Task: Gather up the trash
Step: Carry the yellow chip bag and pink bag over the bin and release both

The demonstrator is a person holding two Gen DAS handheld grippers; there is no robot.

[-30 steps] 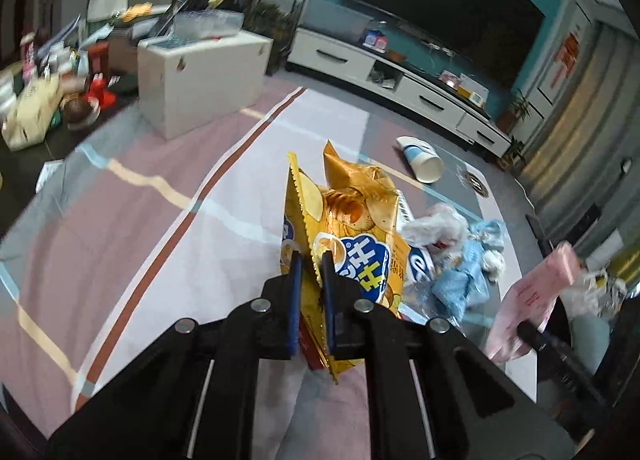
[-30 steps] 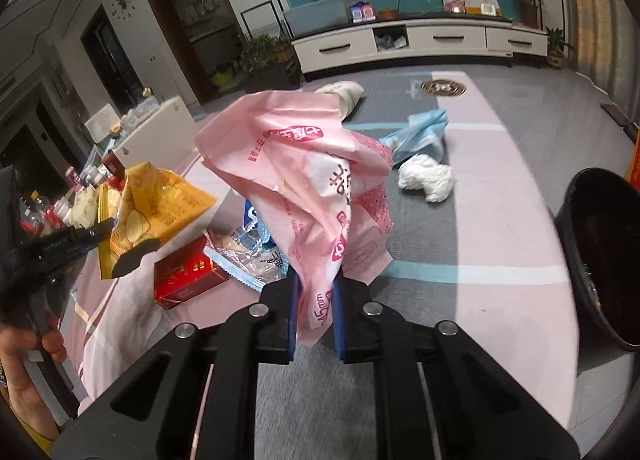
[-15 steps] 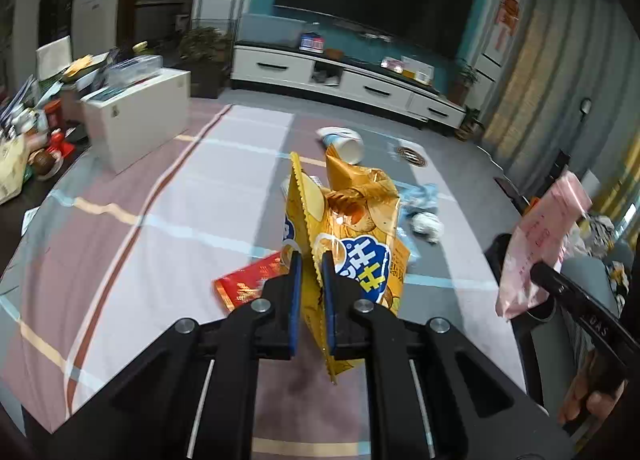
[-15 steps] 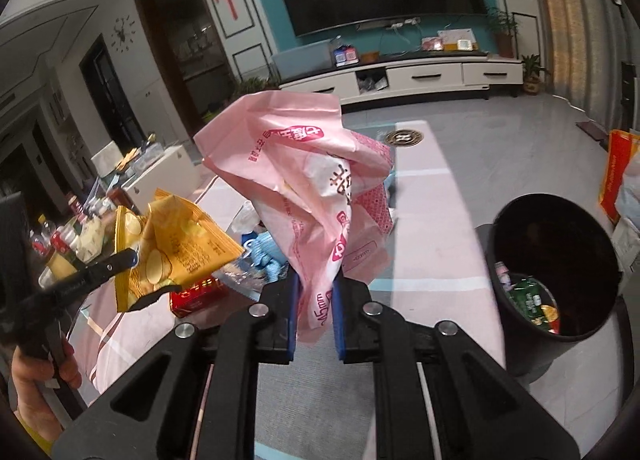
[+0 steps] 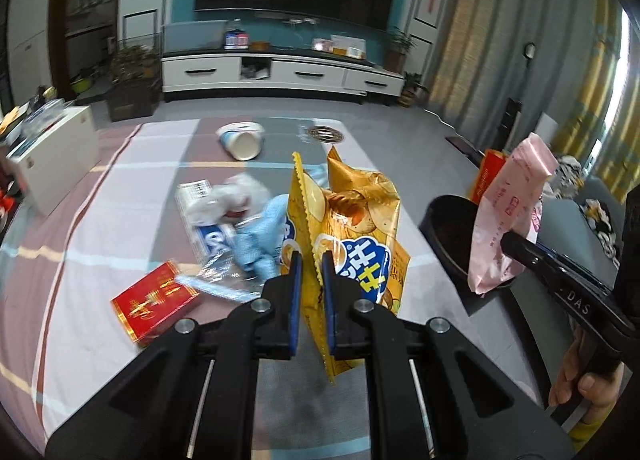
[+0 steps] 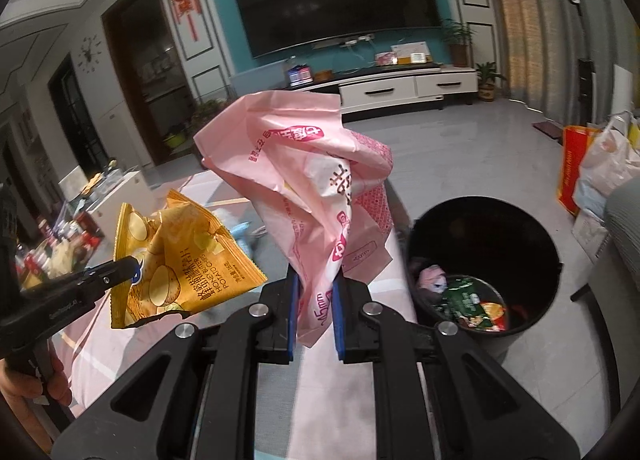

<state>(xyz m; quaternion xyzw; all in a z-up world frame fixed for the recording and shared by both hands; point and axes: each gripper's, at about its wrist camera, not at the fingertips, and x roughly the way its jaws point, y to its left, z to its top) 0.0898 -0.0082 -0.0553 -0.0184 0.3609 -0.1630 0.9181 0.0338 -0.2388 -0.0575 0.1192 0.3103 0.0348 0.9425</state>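
Living room: dark TV [image 6: 340, 0] on a teal wall, white media console [image 5: 280, 74] below it, striped pink and grey rug [image 5: 100, 196] on the floor.

Left gripper [image 5: 308, 272] clenched on the lower edge of a yellow chip bag [image 5: 356, 228], held upright above the rug. Readable in the right wrist view: "HONEY BUTTER POTATO CHIPS", plus Chinese characters.

Right gripper [image 6: 314, 300] clenched on a crumpled pink wrapper [image 6: 296, 172]; red Chinese print and "45mm" near the pads. In the left wrist view the wrapper hangs over the near rim of the bin.

Black bin [image 6: 484, 264] stands on the grey floor just off the rug's right edge. Contents: a green packet, a pinkish wad, other scraps not resolvable.

Loose on the rug: red box [image 5: 156, 302] with gold characters near the left edge; clear and blue-white wrappers [image 5: 216, 220] at centre, text blurred; tipped paper cup [image 5: 242, 140] toward the far edge.

Orange bag [image 6: 574, 168] beyond the bin, lettering unreadable.
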